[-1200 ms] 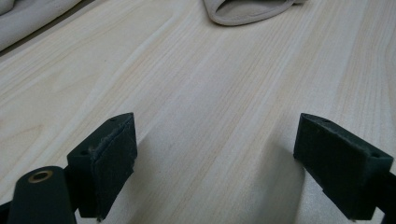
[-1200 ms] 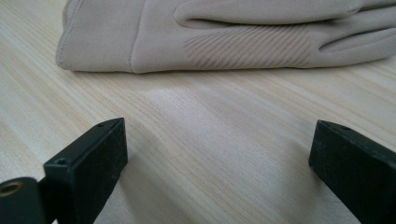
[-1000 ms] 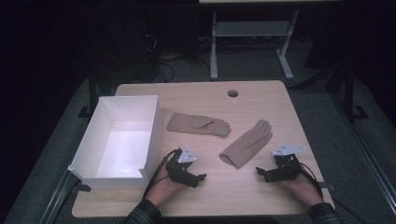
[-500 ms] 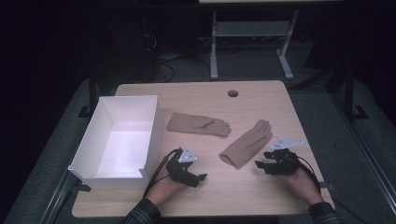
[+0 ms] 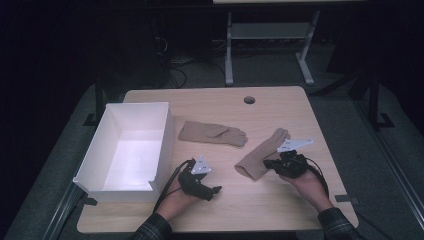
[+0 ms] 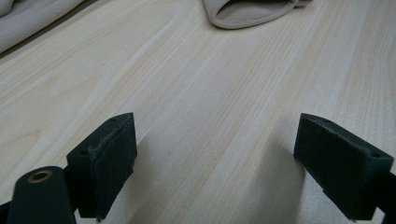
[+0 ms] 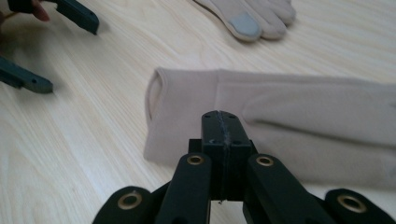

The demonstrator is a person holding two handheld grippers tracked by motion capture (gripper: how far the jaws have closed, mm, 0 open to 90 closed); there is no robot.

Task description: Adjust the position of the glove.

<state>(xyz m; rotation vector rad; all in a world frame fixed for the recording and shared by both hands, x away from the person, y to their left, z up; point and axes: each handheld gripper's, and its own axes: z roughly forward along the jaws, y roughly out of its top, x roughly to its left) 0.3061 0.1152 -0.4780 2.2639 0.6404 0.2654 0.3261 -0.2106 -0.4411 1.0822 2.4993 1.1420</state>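
Two tan gloves lie flat on the wooden table (image 5: 280, 105). The nearer glove (image 5: 260, 155) (image 7: 303, 116) points its open cuff toward the person. My right gripper (image 5: 268, 163) (image 7: 222, 126) hovers just over that glove's near edge; its jaws have just been closing and now meet pad to pad, with no fabric between them. The farther glove (image 5: 212, 132) (image 7: 254, 16) lies toward the table's middle. My left gripper (image 5: 212, 191) (image 6: 229, 158) rests low over bare wood beside the box, jaws wide apart and empty. It also appears at the right gripper view's top left (image 7: 56, 46).
An empty white box (image 5: 165, 140) stands on the table's left side, its near corner close to my left hand. A round cable hole (image 5: 249, 100) sits near the far edge. A metal stand (image 5: 265, 40) stands on the floor beyond the table.
My right gripper has lifted and moved left toward the nearer glove's cuff, and its jaws have gone from wide apart to together. The left gripper has stayed put.
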